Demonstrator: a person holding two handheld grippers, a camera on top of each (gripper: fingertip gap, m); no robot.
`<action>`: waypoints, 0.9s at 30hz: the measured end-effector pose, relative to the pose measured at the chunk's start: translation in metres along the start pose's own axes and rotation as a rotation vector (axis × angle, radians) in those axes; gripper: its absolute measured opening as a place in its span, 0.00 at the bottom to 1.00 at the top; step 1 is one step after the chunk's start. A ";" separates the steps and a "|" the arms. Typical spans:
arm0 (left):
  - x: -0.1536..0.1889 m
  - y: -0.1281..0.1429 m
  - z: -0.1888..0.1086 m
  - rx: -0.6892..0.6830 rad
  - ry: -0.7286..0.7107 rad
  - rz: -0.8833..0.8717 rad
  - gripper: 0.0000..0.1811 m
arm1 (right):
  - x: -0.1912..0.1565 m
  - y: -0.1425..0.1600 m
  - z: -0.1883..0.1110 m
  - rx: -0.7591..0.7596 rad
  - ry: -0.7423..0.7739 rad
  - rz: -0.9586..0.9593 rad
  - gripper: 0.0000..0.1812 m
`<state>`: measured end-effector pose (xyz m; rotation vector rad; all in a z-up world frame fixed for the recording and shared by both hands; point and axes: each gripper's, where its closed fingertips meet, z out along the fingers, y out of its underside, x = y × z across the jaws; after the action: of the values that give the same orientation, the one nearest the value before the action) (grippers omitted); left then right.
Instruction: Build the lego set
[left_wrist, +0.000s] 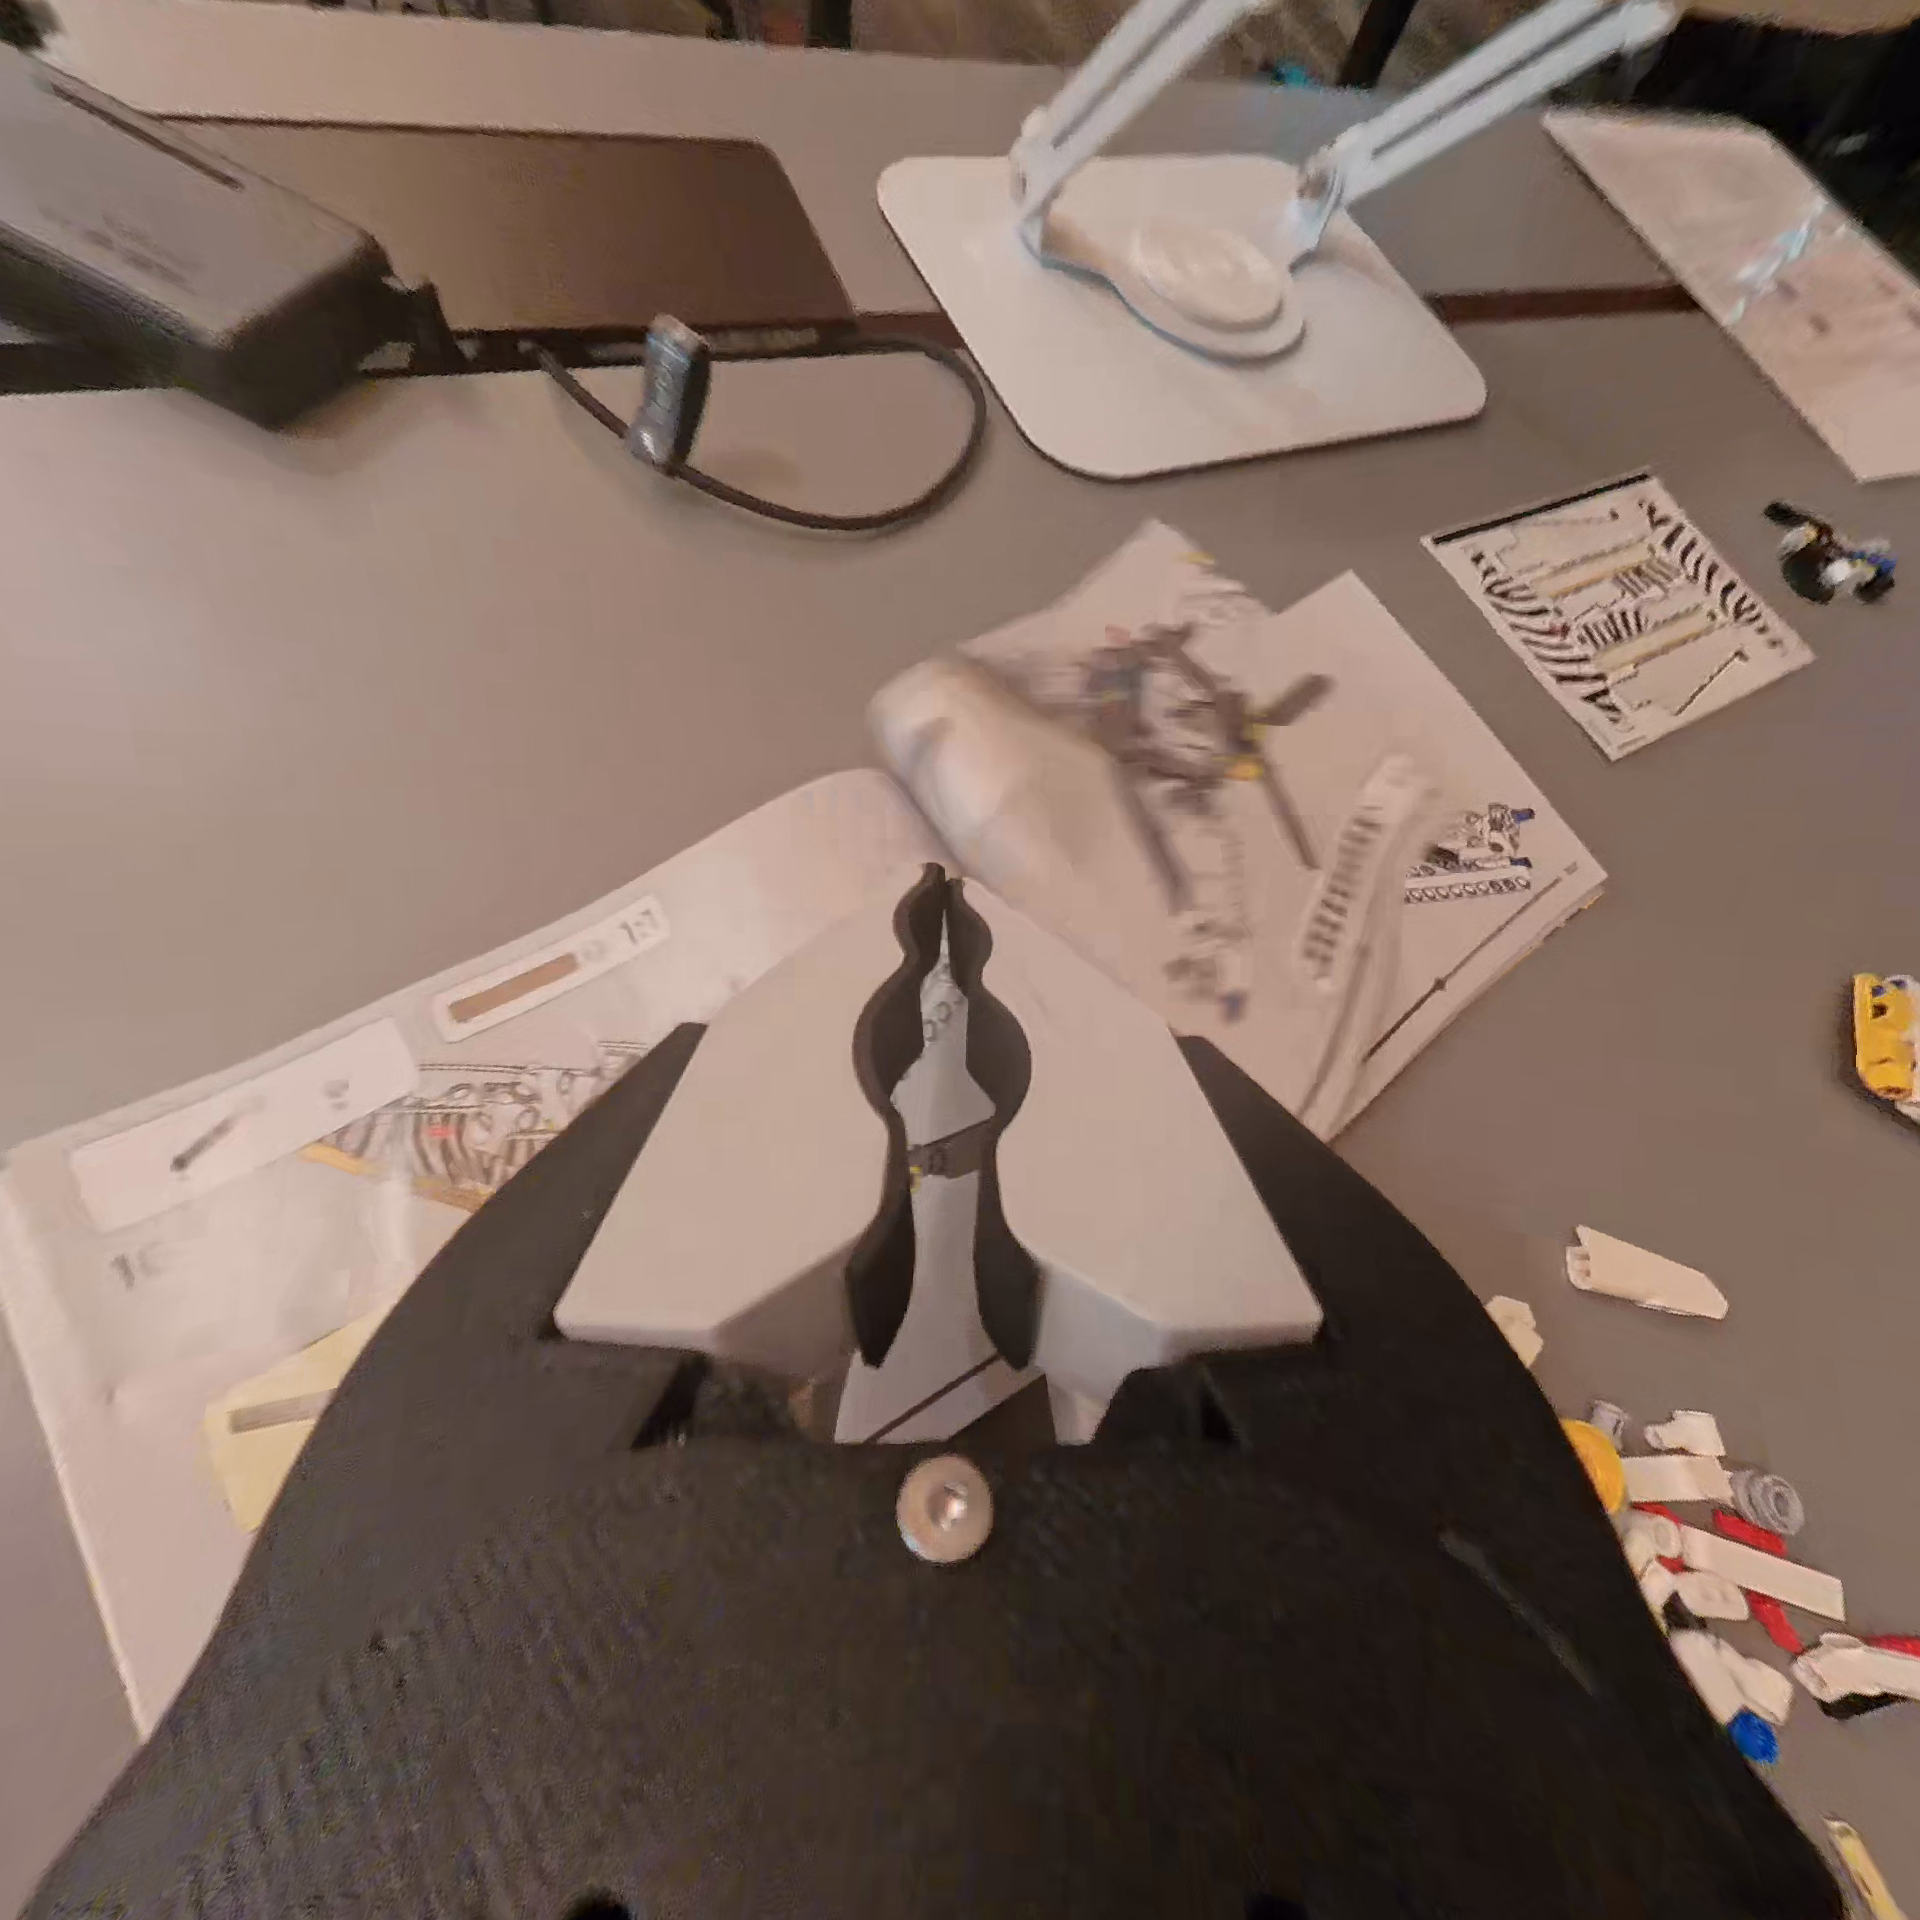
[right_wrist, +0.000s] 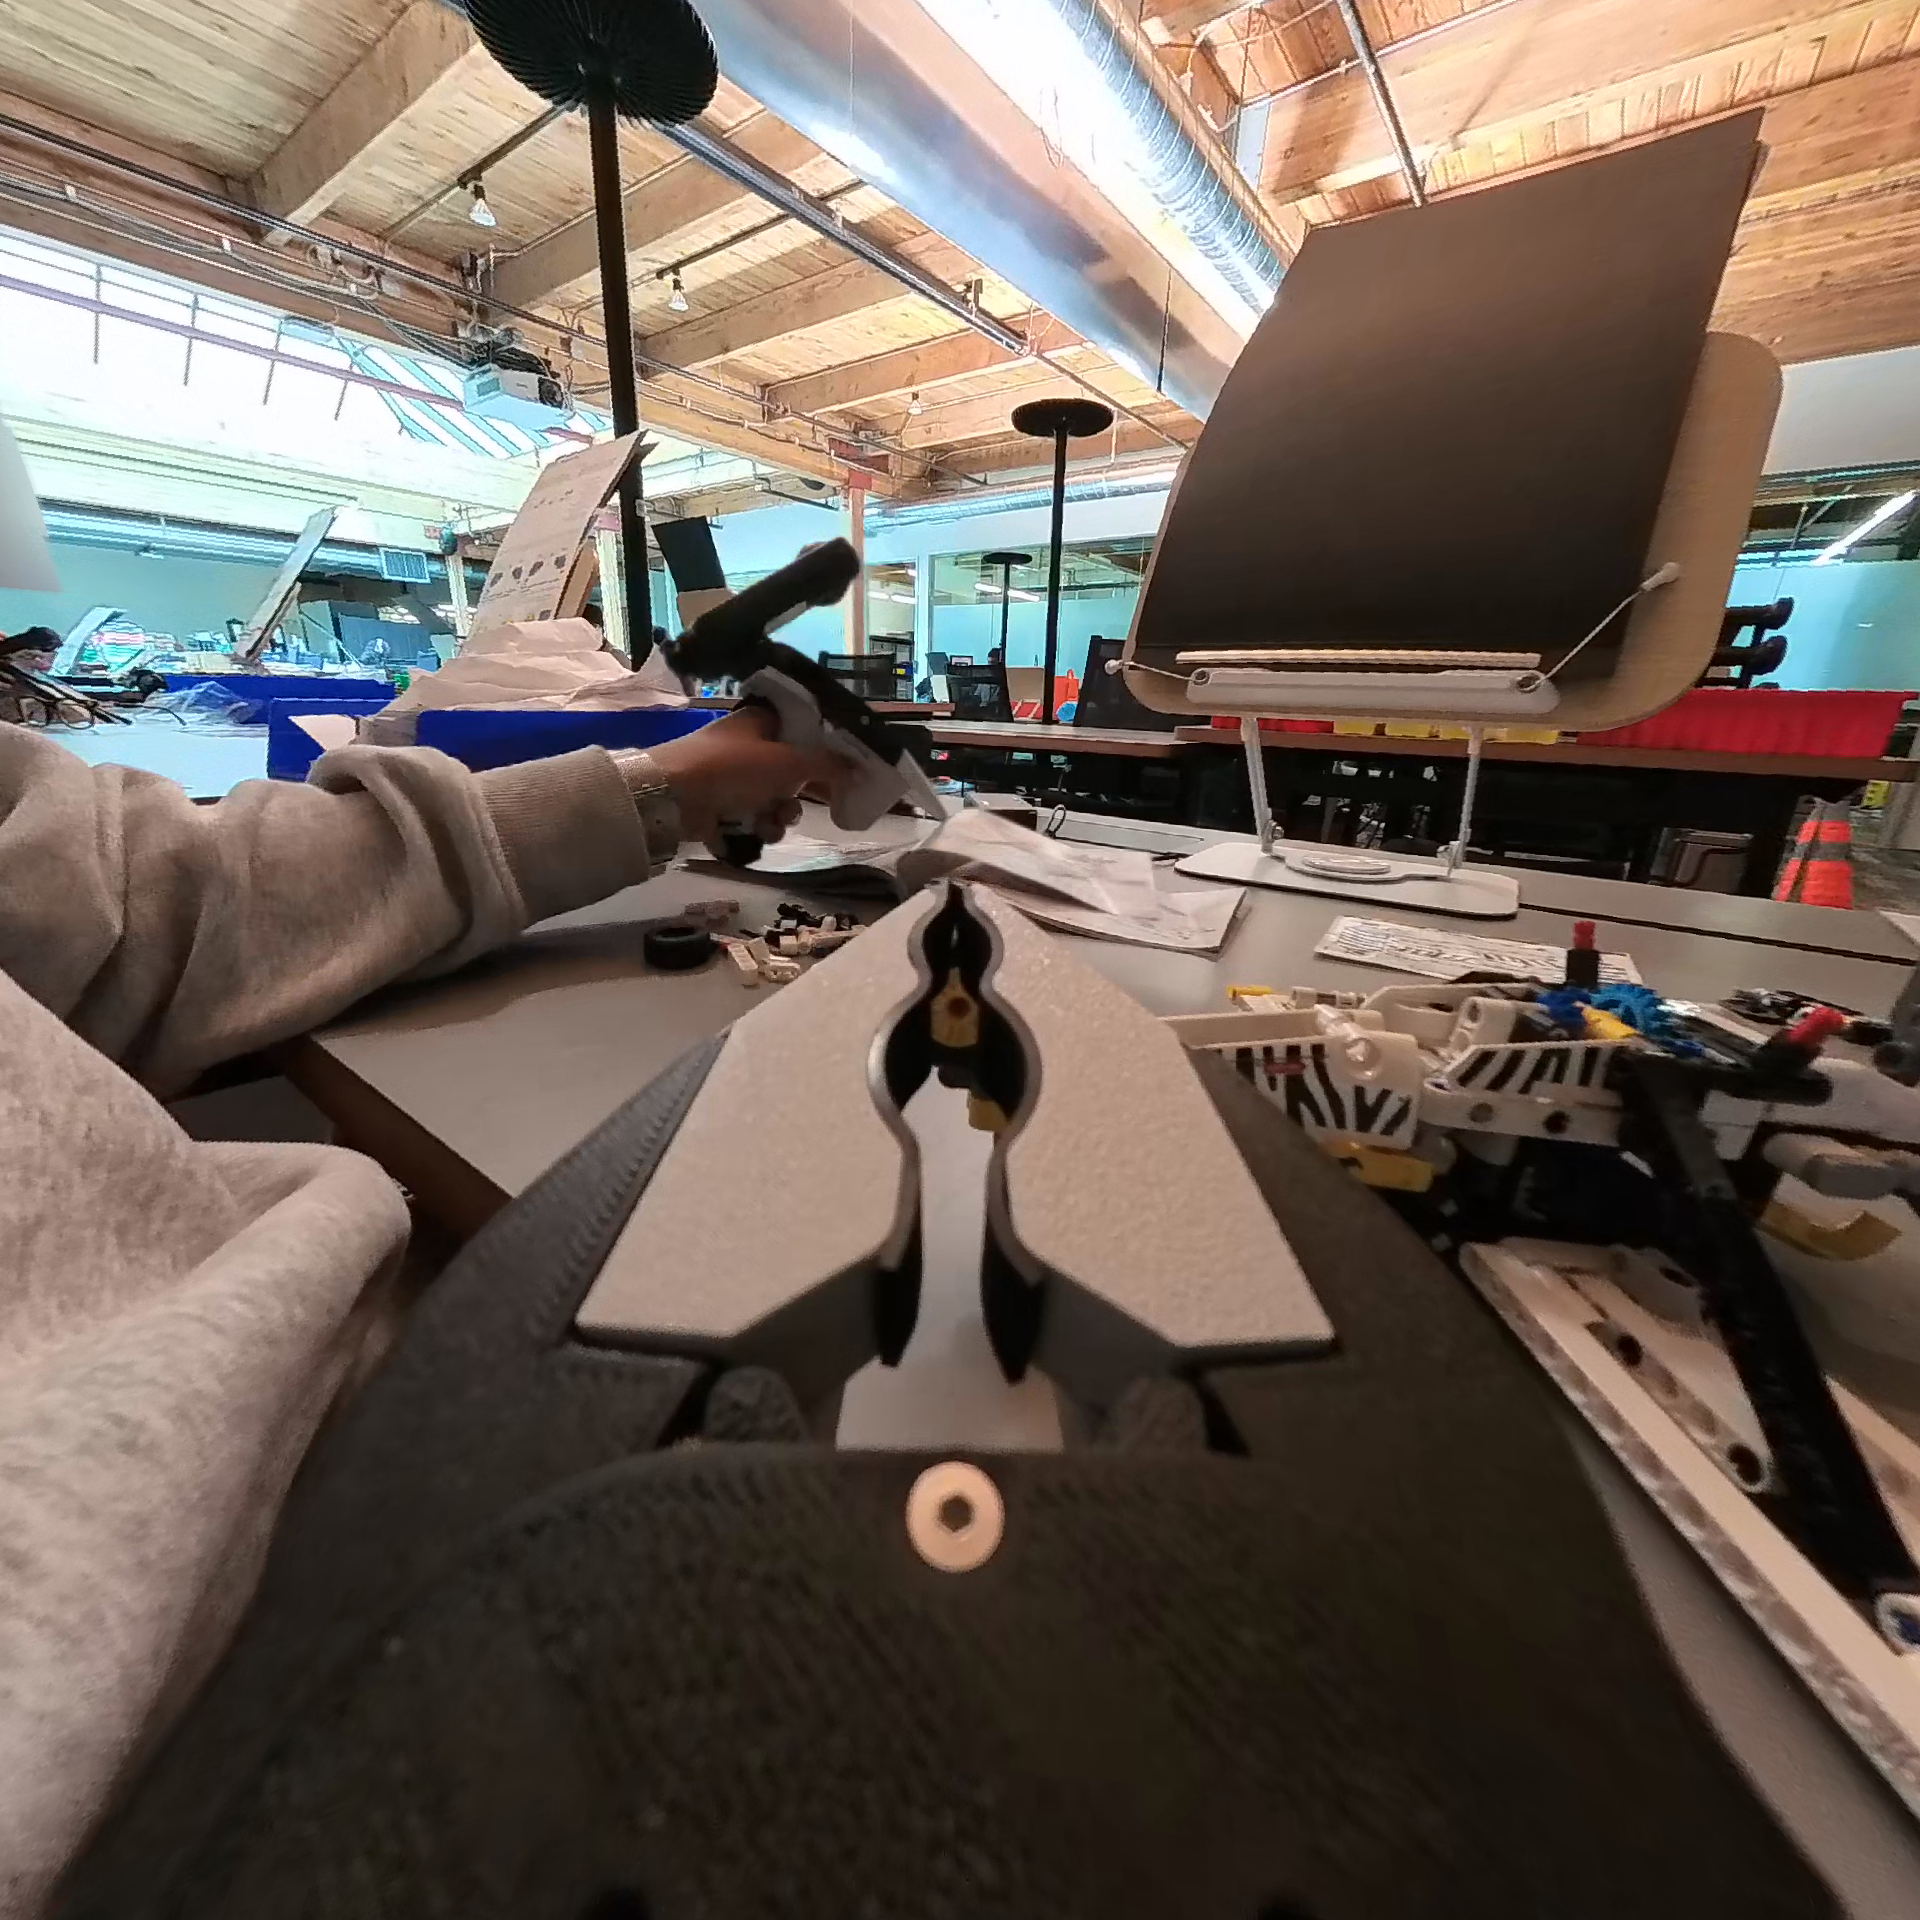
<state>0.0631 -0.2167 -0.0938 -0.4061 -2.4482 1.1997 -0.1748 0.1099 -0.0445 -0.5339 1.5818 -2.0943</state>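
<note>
My left gripper (left_wrist: 940, 883) hangs over the open instruction booklet (left_wrist: 582, 1049), jaws shut, its tips at a curled, blurred page (left_wrist: 956, 758) that stands up from the spine. It also shows in the right wrist view (right_wrist: 920, 805), held by a hand, tips down on the booklet (right_wrist: 1101, 883). My right gripper (right_wrist: 954, 906) is shut on a small black and yellow lego piece (right_wrist: 958, 1023) sitting in the hollow between its fingers, above the table. The part-built zebra-striped model (right_wrist: 1455, 1081) lies just right of it.
Loose white, red and yellow pieces (left_wrist: 1714, 1558) lie at the right, more with a black tyre (right_wrist: 677, 945) near the table edge. A striped sticker sheet (left_wrist: 1610, 613), a white stand base (left_wrist: 1174, 312) bearing a dark board (right_wrist: 1455, 416), and a black adapter (left_wrist: 177, 270) with cable sit behind. The left gripper's tips are roughly 40 cm from the right gripper's. The black adapter (left_wrist: 177, 270) lies around 25 cm away from my left fingertips.
</note>
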 end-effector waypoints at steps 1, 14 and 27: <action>-0.005 -0.001 -0.002 0.005 -0.022 0.001 0.00 | 0.000 0.000 0.000 0.000 0.000 0.000 0.00; 0.075 0.025 0.030 -0.081 0.100 0.327 0.49 | 0.001 0.001 0.000 -0.001 0.002 -0.004 0.00; 0.056 0.039 0.040 -0.201 -0.047 0.384 0.22 | 0.001 0.002 0.000 -0.004 0.001 -0.010 0.00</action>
<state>-0.0016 -0.1974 -0.1356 -0.9515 -2.6185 1.1131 -0.1754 0.1085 -0.0462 -0.5425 1.5871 -2.0999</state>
